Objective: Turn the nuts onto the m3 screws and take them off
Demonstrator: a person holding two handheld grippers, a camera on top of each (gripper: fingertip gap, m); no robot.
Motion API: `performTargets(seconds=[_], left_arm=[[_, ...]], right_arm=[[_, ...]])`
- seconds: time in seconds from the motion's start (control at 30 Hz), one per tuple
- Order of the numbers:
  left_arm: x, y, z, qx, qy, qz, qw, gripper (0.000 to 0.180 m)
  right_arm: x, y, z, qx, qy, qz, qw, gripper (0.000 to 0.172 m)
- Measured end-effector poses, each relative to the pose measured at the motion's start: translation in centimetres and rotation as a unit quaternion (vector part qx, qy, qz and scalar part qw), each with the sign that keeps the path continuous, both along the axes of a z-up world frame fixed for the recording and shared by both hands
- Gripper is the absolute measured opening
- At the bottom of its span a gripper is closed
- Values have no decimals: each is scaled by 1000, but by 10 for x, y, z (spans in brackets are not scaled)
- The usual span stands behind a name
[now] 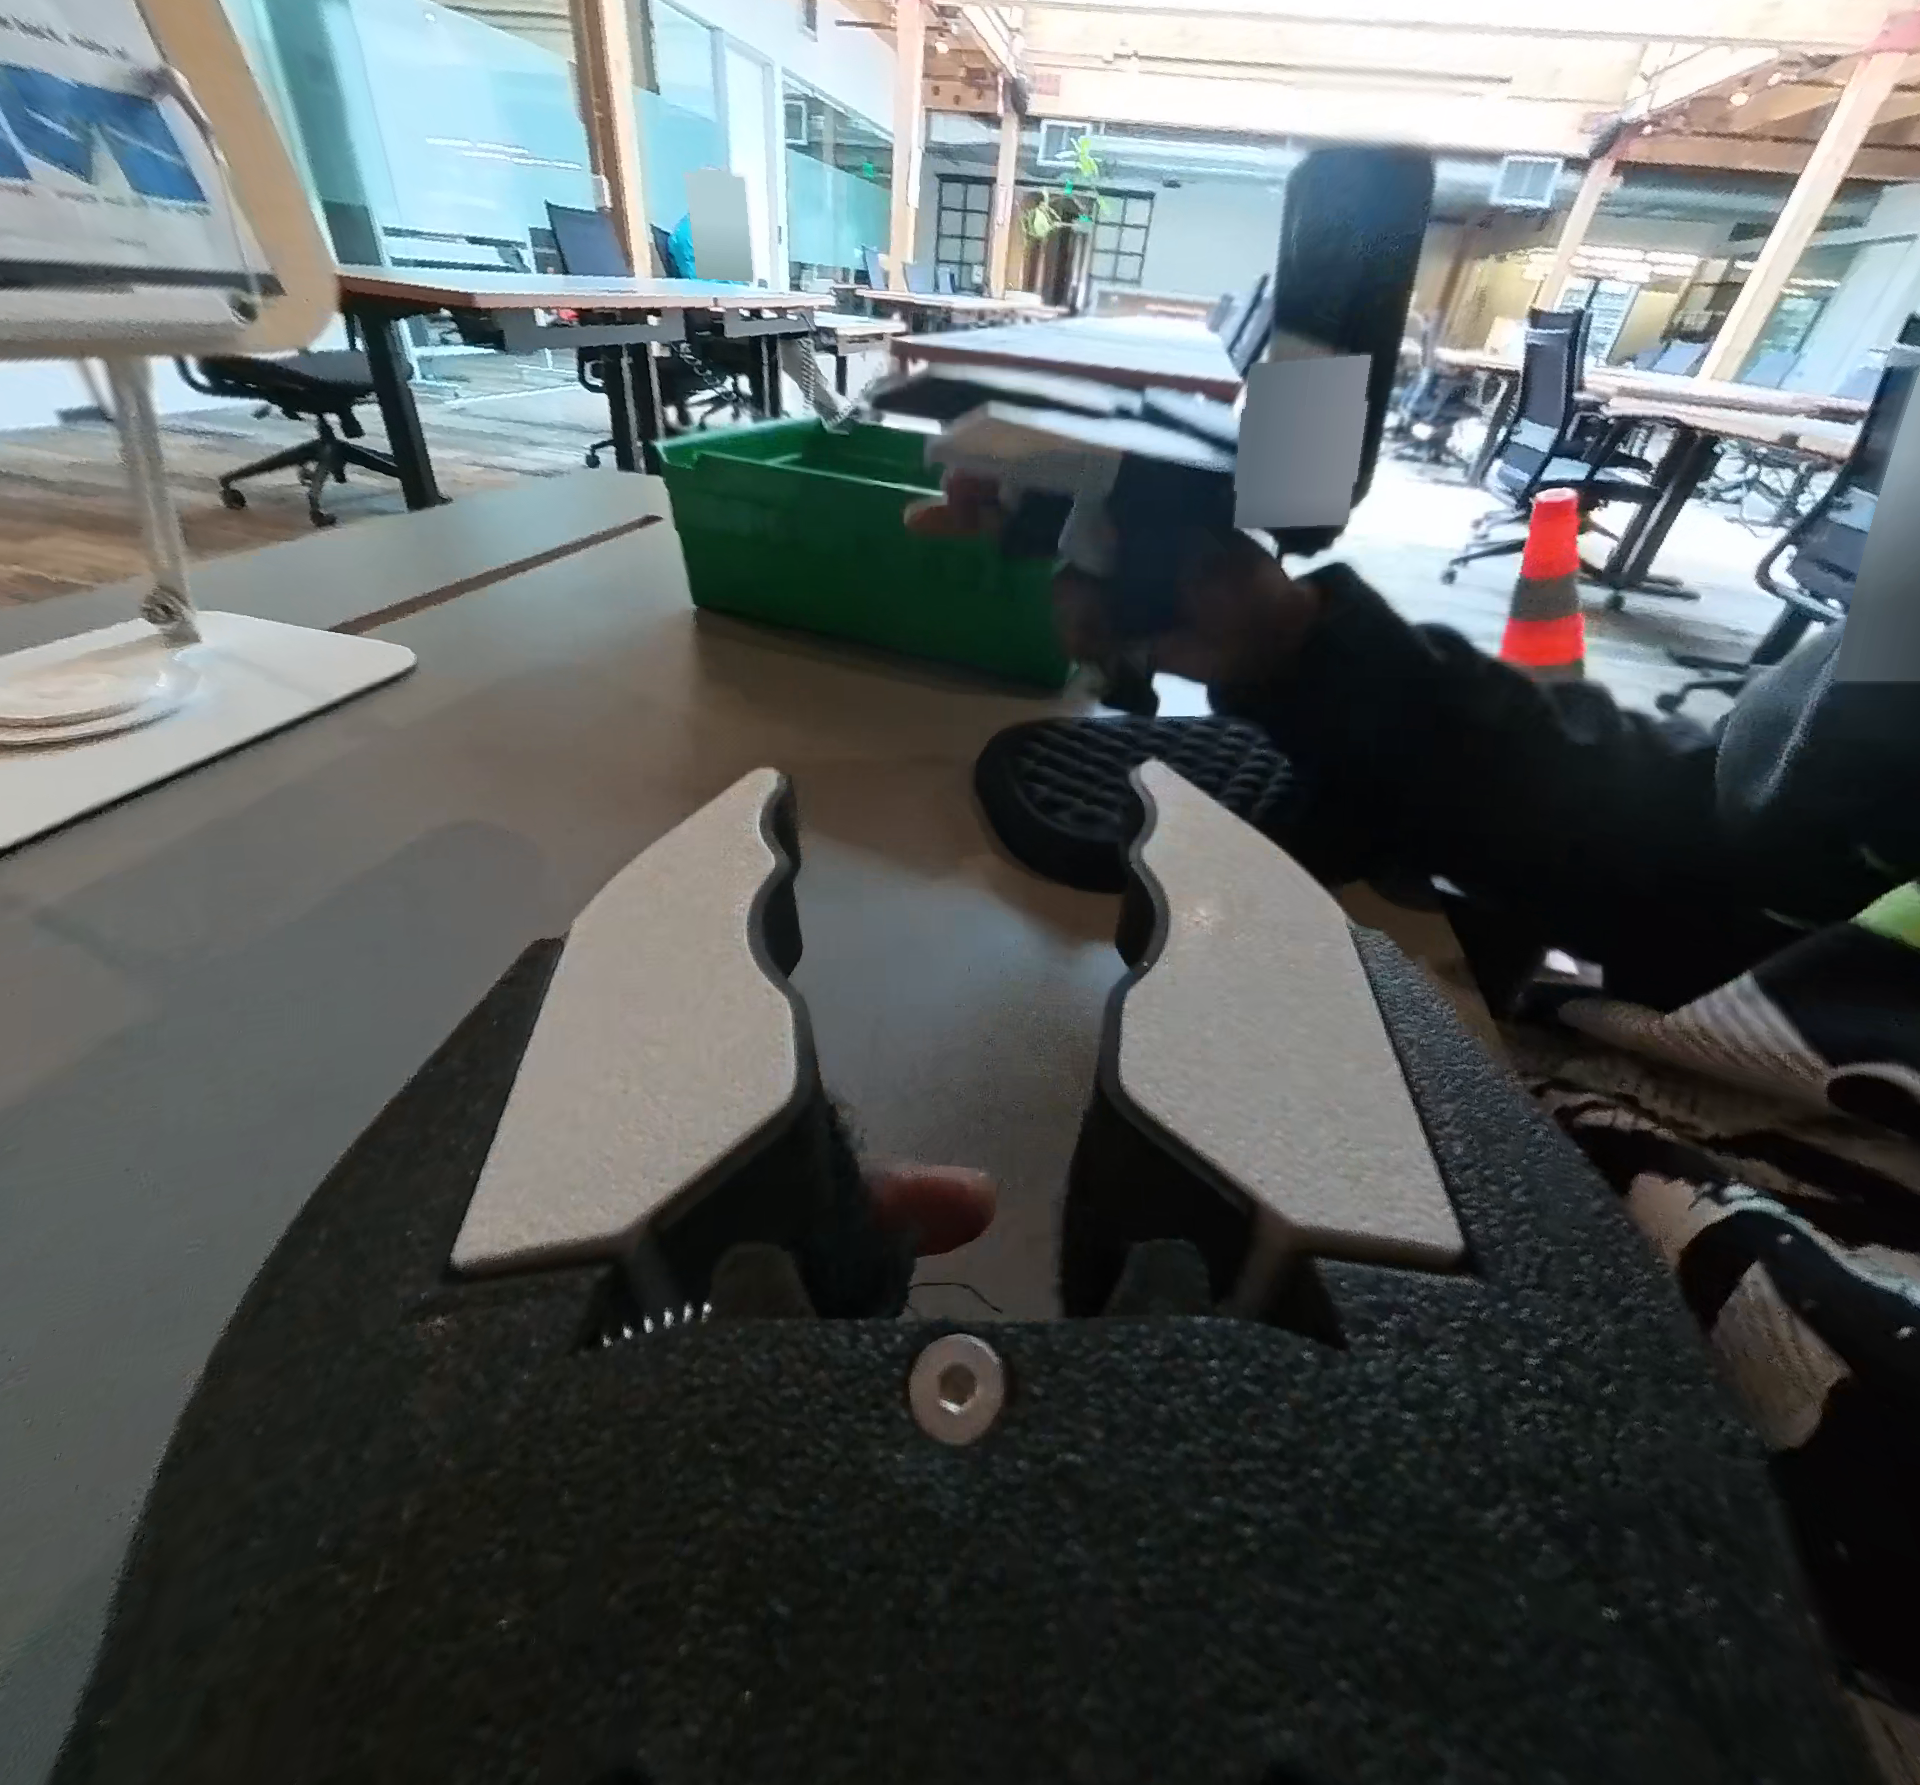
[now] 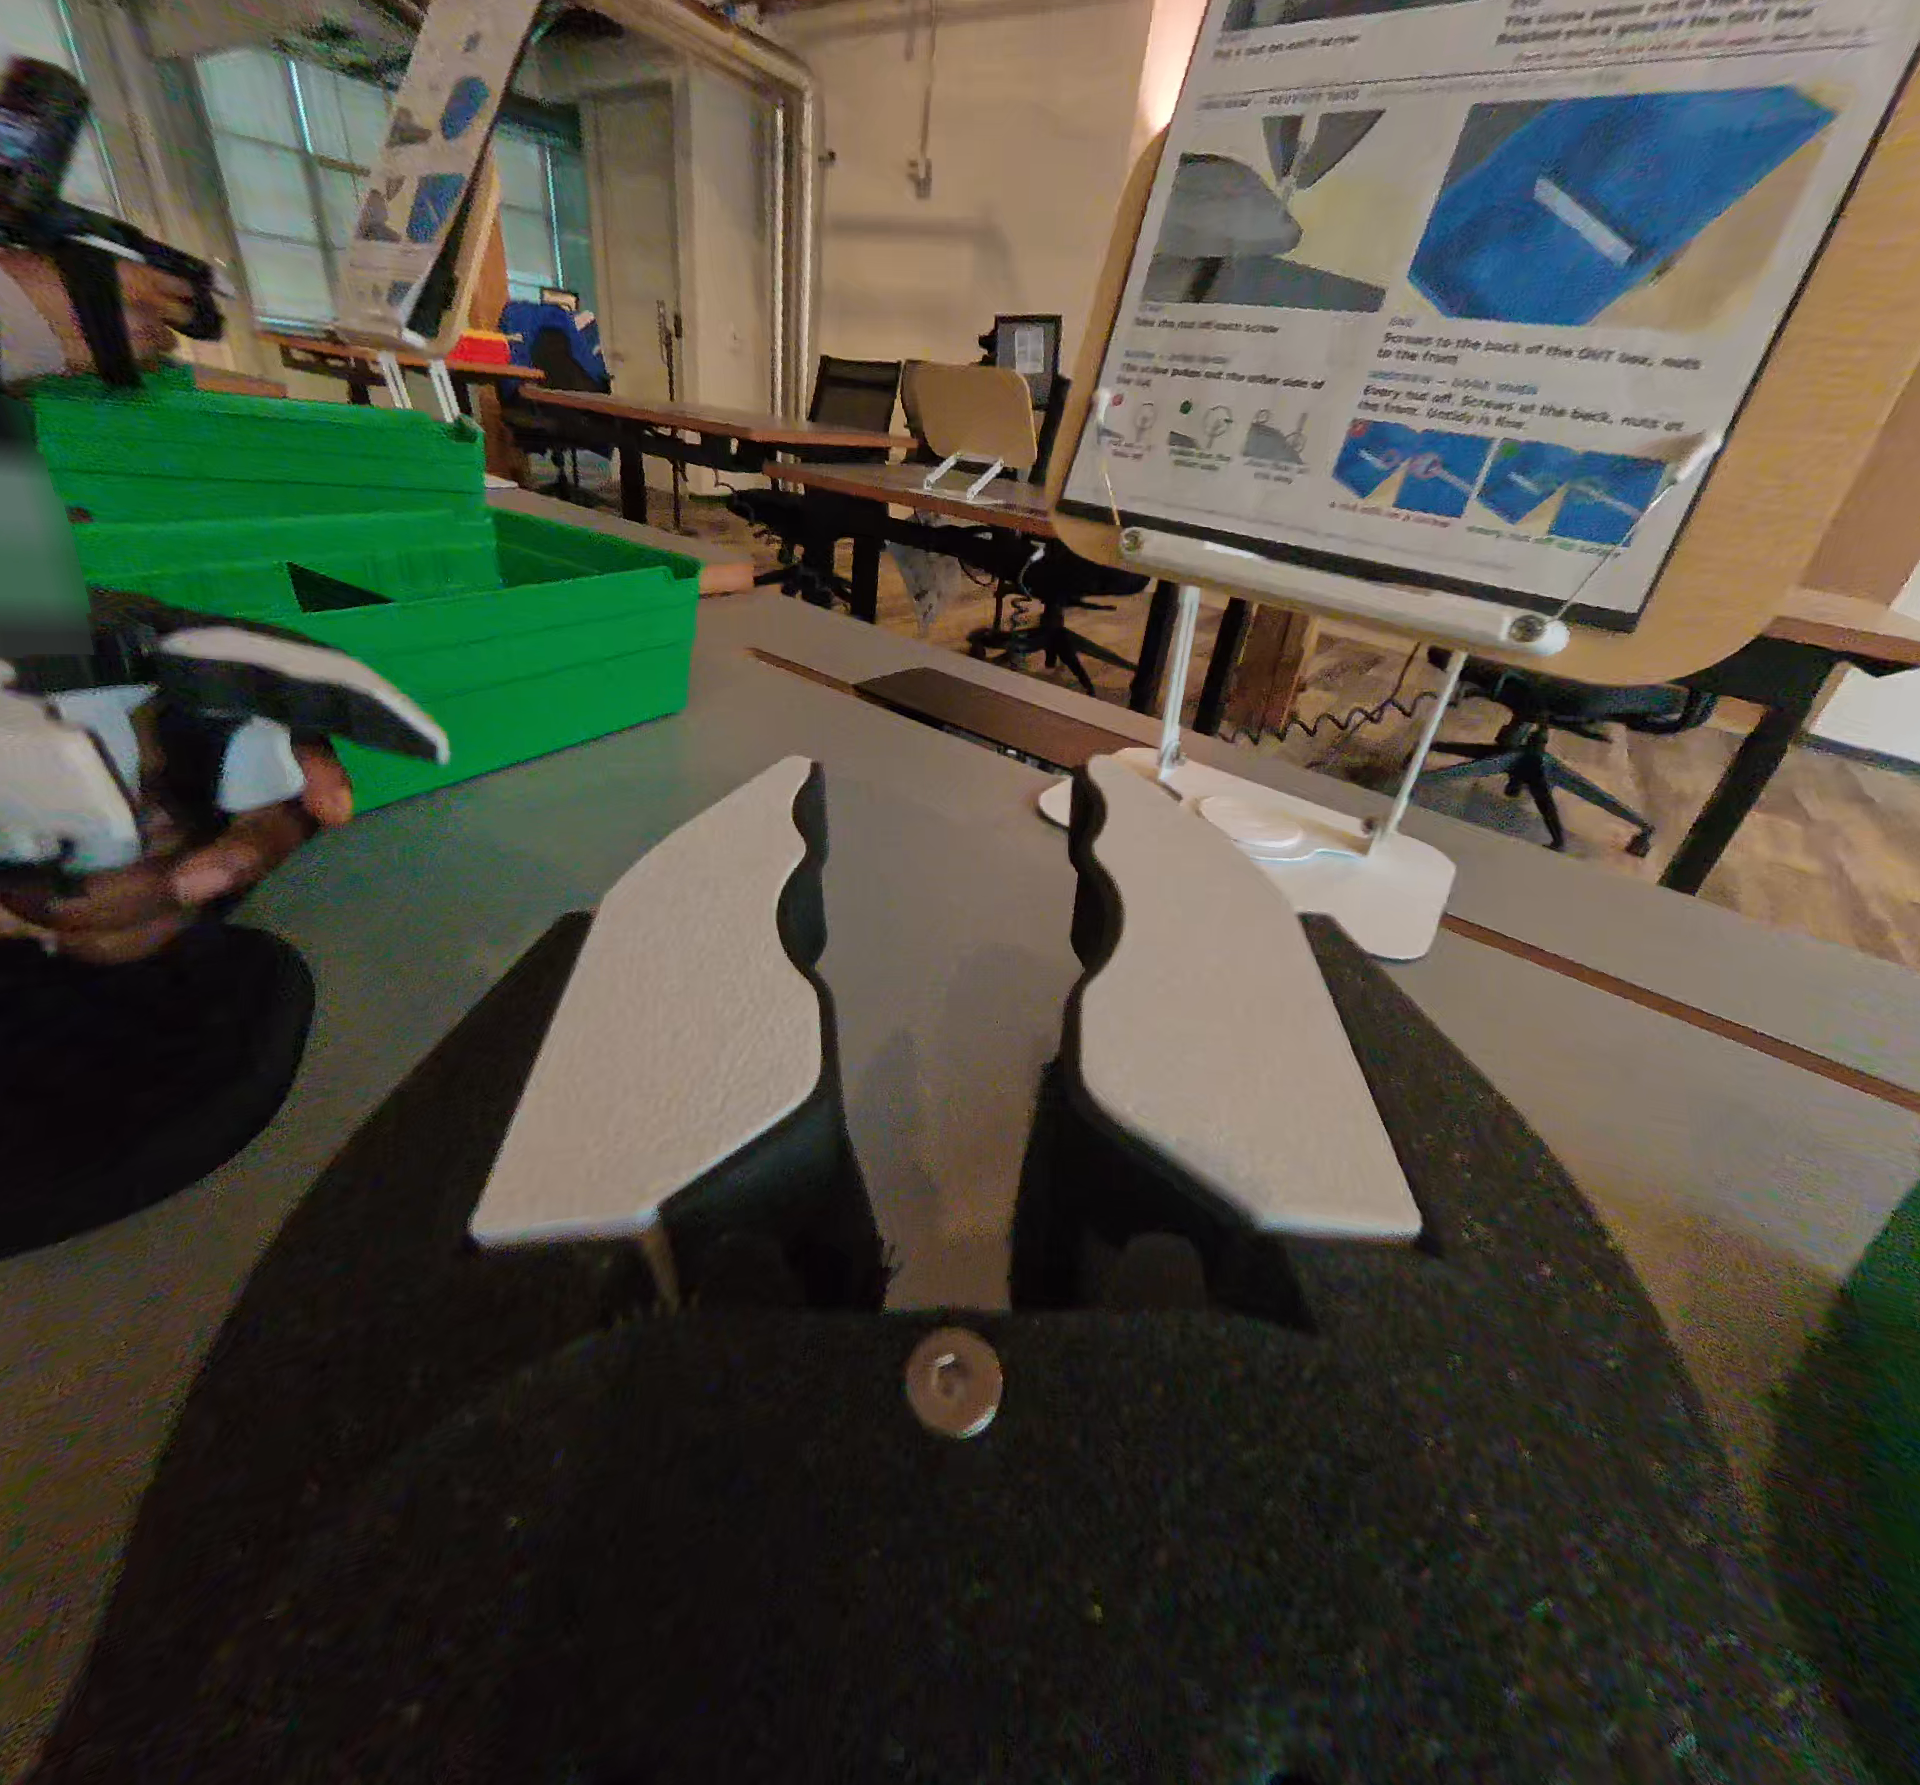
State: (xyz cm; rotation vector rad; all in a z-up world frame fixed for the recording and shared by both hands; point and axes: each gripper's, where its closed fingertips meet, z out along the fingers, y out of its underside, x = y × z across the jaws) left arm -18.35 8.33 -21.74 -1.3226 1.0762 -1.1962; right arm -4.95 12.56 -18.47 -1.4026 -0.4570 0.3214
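Over the grey table (image 2: 623,852), left claw (image 1: 961,831) and right claw (image 2: 945,821) are held released, empty; reaching into the green plastic bin (image 2: 499,655) for screws and nuts is judged next.

- Left hand-held gripper (image 1: 961,800): black, grainy-textured body; two pale grey fingers (image 1: 665,1008) with wavy inner edges, black pads along them.
- One silver hex-socket screw (image 1: 956,1388) centred on body.
- Right hand-held gripper (image 2: 945,790): same build.
- Black sleeve (image 1: 1455,748) worn.

Two grippers (image 1: 961,800) (image 2: 945,800), two green bins (image 2: 499,675) (image 2: 260,457), one black round mat (image 1: 1060,800), one traffic cone (image 1: 1545,582), two instruction stands (image 2: 1455,281) (image 2: 436,166).
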Motion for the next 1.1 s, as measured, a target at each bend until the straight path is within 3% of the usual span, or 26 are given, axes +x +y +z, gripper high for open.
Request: performTargets(seconds=[0.13, 0.27, 0.37, 0.43, 0.57, 0.7, 0.8, 0.87, 1.1], left_arm=[[-33, 22, 32, -2, 12, 71, 997, 52], [-108, 85, 71, -28, 85, 199, 976, 40], [-174, 144, 80, -67, 170, 277, 943, 39], [-214, 186, 68, -122, 231, 322, 910, 36], [-264, 238, 7, -261, 359, 344, 827, 29], [-281, 259, -55, -357, 431, 343, 754, 30], [-292, 266, -85, -396, 463, 357, 708, 25], [-293, 268, -94, -414, 466, 360, 694, 24], [-291, 274, -103, -430, 458, 374, 682, 19]], right_arm=[[-4, 1, -9, 14, -35, -5, 999, 42], [1, 1, -17, -4, -13, -3, 1000, 41], [6, 1, -17, -9, 2, -4, 1000, 41], [5, 1, -18, -15, 12, 5, 1000, 41], [2, 1, -23, -30, 10, 14, 999, 41], [3, 0, -24, -36, 18, 21, 999, 41], [5, 0, -23, -36, 24, 22, 999, 41], [6, -1, -22, -35, 28, 22, 999, 41], [7, -2, -20, -31, 30, 23, 999, 40]])
